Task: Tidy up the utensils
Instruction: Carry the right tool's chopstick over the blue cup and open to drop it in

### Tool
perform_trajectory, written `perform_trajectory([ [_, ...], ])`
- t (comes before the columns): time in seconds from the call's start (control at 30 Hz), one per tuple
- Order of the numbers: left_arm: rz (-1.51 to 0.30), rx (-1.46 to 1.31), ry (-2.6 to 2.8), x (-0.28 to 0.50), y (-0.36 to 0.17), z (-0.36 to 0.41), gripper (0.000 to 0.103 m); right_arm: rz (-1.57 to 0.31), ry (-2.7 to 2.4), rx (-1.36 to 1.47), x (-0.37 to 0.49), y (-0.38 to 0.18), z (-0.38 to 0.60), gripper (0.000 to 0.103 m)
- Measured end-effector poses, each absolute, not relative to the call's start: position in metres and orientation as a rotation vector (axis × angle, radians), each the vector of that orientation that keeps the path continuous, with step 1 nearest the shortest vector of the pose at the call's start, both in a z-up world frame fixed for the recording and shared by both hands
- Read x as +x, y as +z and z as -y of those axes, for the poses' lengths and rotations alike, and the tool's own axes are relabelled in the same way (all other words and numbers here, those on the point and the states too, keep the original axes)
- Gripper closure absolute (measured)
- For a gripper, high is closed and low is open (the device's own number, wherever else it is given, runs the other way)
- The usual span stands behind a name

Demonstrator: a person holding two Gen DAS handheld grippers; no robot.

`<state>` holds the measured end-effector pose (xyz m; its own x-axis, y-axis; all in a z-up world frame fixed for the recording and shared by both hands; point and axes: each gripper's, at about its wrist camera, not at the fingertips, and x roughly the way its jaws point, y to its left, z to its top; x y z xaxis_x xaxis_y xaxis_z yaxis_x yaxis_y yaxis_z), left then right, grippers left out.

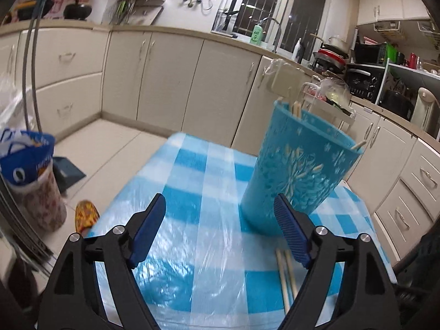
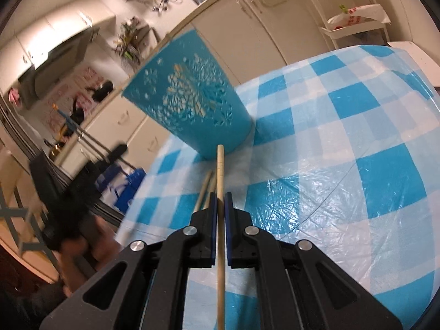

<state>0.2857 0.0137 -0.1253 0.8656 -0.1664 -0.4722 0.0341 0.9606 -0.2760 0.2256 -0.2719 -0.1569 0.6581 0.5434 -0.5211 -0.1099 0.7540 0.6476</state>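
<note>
A tall blue cutout utensil holder (image 1: 297,162) stands on the blue checked table, with chopstick ends poking out of its top. My left gripper (image 1: 220,211) is open and empty, just in front and left of the holder. Two wooden chopsticks (image 1: 286,277) lie on the cloth by its right finger. In the right wrist view my right gripper (image 2: 219,202) is shut on one wooden chopstick (image 2: 220,165), whose tip points at the base of the holder (image 2: 192,104). Two more chopsticks (image 2: 205,189) lie on the cloth just left of it.
The checked tablecloth (image 1: 209,165) is covered with clear plastic. Beige kitchen cabinets (image 1: 165,82) stand behind the table. A bin with a blue bag (image 1: 30,176) is on the floor at left. The left hand-held gripper (image 2: 68,200) shows blurred in the right wrist view.
</note>
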Motion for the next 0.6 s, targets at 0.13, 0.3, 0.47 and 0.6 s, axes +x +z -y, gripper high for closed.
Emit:
perform_trajectory([
  [0.13, -0.551, -0.310, -0.101, 0.290, -0.137, -0.017, 0.021, -0.713, 0.421, 0.655, 0.223, -0.140, 0.272, 0.097],
  [0.3, -0.554, -0.365, -0.088, 0.292, -0.141, -0.027, 0.017, -0.596, 0.459, 0.683, 0.229, -0.098, 0.272, 0.097],
  [0.47, -0.557, -0.395, -0.088, 0.291, -0.145, -0.030, 0.017, -0.463, 0.495, 0.682, 0.253, -0.044, 0.267, 0.097],
  [0.6, -0.551, -0.421, -0.085, 0.290, -0.146, -0.034, 0.016, -0.394, 0.497, 0.666, 0.281, -0.012, 0.256, 0.097],
])
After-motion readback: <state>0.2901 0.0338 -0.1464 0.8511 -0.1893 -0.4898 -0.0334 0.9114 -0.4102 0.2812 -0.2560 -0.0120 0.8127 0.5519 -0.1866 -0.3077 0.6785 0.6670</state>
